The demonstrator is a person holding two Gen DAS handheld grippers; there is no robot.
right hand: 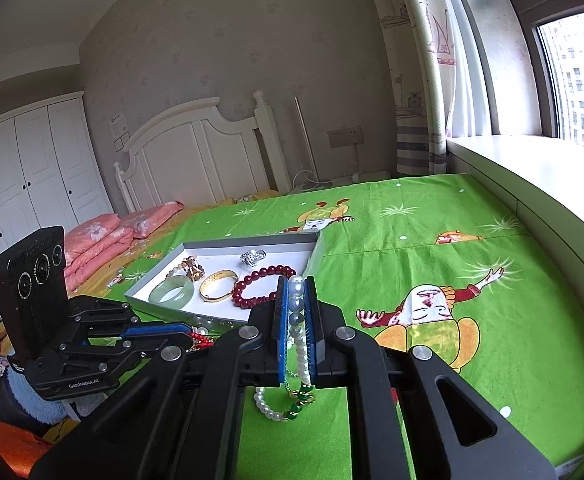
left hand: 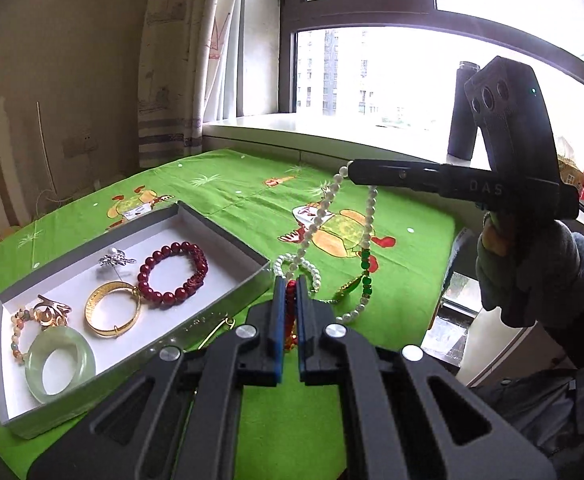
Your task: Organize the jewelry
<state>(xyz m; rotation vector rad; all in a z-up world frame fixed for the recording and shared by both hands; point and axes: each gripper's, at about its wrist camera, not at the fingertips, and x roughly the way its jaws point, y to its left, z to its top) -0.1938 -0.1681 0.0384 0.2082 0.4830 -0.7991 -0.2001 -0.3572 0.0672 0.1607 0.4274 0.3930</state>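
Observation:
An open grey box (left hand: 212,314) (right hand: 180,313) lies on the green bedsheet. It holds a red bead bracelet (left hand: 172,276) (right hand: 262,284), a gold bangle (left hand: 112,312) (right hand: 218,286), a pale jade bangle (left hand: 60,364) (right hand: 171,293), a silver brooch (left hand: 116,260) and a pastel bead bracelet (left hand: 15,336). My left gripper (left hand: 290,285) (right hand: 190,335) is just right of the box, shut on a red beaded piece (left hand: 290,300) (right hand: 200,338). My right gripper (left hand: 349,169) (right hand: 296,280) is shut on a pearl necklace (left hand: 323,208) (right hand: 268,407) with green beads (left hand: 365,264), which hangs down to the sheet.
A gold safety pin (left hand: 216,330) lies by the box's near wall. A gloved hand (left hand: 531,276) holds the right gripper. A dark cylinder (left hand: 461,120) stands on the window sill (right hand: 531,184). Pink quilts (right hand: 100,240) and a white headboard (right hand: 196,152) are behind the box.

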